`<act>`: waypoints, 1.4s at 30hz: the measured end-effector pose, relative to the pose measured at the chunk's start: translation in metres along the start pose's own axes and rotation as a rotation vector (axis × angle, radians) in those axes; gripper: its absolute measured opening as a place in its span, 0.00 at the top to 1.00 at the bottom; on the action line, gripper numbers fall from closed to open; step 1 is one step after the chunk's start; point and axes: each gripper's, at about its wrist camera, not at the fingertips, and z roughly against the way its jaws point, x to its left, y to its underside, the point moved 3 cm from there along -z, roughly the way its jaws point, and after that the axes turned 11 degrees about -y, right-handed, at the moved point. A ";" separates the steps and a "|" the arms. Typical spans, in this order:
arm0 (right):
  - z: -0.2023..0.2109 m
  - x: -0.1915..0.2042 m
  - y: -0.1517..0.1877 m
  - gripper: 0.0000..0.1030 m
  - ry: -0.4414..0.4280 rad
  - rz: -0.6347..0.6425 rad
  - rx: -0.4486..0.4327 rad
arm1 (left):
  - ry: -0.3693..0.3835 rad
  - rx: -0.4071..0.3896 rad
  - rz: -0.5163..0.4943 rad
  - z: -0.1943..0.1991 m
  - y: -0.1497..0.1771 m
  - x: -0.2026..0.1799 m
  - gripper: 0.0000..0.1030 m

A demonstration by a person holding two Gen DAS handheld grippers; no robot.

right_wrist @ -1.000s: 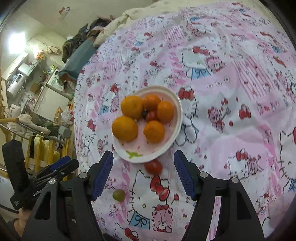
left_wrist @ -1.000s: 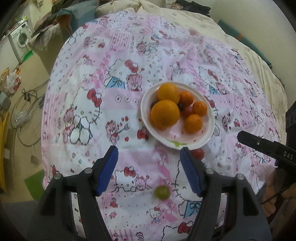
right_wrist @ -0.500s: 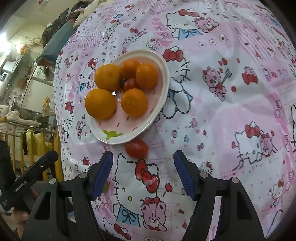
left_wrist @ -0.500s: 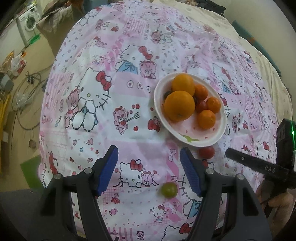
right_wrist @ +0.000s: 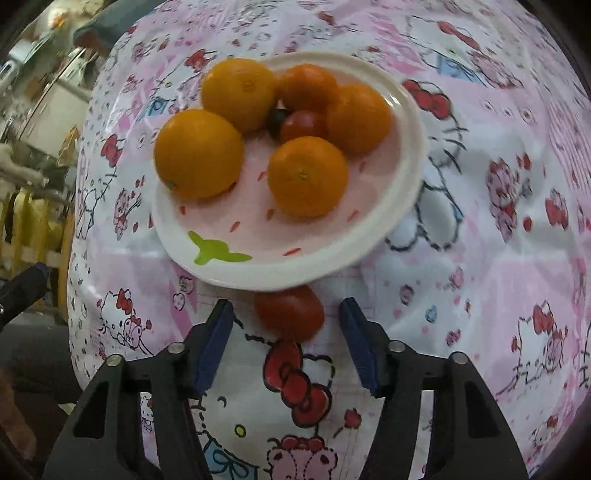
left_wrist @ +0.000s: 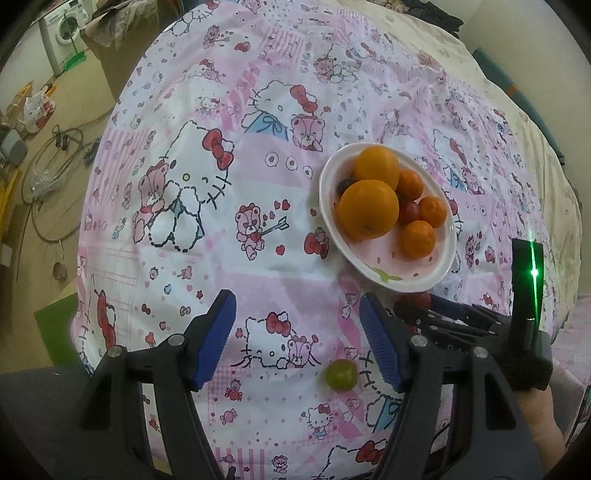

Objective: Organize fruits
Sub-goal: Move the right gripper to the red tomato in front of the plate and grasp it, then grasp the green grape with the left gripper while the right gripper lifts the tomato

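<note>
A white-rimmed pink plate (right_wrist: 373, 243) (left_wrist: 439, 273) holds several oranges (right_wrist: 197, 153), a red tomato (right_wrist: 303, 123) and a dark grape. A loose red tomato (right_wrist: 290, 312) lies on the cloth just below the plate's rim, partly hidden in the left wrist view (left_wrist: 419, 299). My right gripper (right_wrist: 286, 312) is open with the tomato between its fingertips, apart from both pads; it also shows in the left wrist view (left_wrist: 432, 312). A small green fruit (left_wrist: 340, 374) lies near my open, empty left gripper (left_wrist: 297, 306).
A pink Hello Kitty cloth (left_wrist: 221, 184) covers the table. On the floor at the left are cables (left_wrist: 51, 155), a bag and a washing machine (left_wrist: 64, 31). A yellow rack (right_wrist: 29, 229) stands beyond the table's left edge.
My right gripper has moved down and forward, so the loose red tomato now lies between its fingertips. My left gripper has drifted left and closer to the cloth.
</note>
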 end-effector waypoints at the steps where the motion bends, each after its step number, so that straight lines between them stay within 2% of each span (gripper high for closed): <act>1: -0.001 0.001 0.001 0.54 0.007 0.014 0.004 | -0.003 0.004 -0.005 -0.001 0.001 -0.001 0.36; 3: 0.000 0.001 0.002 0.64 0.032 0.034 0.004 | -0.005 0.015 -0.017 -0.004 0.003 -0.003 0.36; 6: 0.006 -0.003 0.002 0.64 -0.002 0.016 0.002 | -0.015 0.046 -0.073 -0.012 0.011 -0.012 0.36; 12: 0.027 -0.004 0.012 0.64 -0.050 -0.007 -0.032 | -0.025 0.154 -0.246 -0.037 0.036 -0.039 0.36; 19: 0.060 -0.009 0.020 0.64 -0.093 -0.031 -0.099 | -0.059 0.192 -0.399 -0.053 0.067 -0.067 0.36; 21: 0.068 -0.013 0.021 0.64 -0.095 -0.041 -0.118 | -0.074 0.193 -0.421 -0.057 0.071 -0.071 0.39; 24: 0.075 -0.019 0.022 0.64 -0.096 -0.060 -0.138 | -0.107 0.188 -0.460 -0.062 0.075 -0.079 0.49; 26: 0.078 -0.023 0.023 0.64 -0.094 -0.069 -0.144 | -0.116 0.184 -0.474 -0.063 0.078 -0.082 0.51; 29: 0.082 -0.029 0.024 0.64 -0.095 -0.087 -0.153 | -0.107 0.185 -0.491 -0.063 0.080 -0.087 0.69; 32: 0.084 -0.032 0.025 0.64 -0.098 -0.101 -0.160 | -0.116 0.174 -0.508 -0.062 0.082 -0.091 0.76; 38: 0.085 -0.031 0.024 0.64 -0.104 -0.099 -0.164 | -0.090 0.167 -0.488 -0.053 0.078 -0.091 0.77; 42: 0.086 -0.031 0.026 0.64 -0.106 -0.096 -0.164 | -0.066 0.130 -0.454 -0.034 0.067 -0.079 0.77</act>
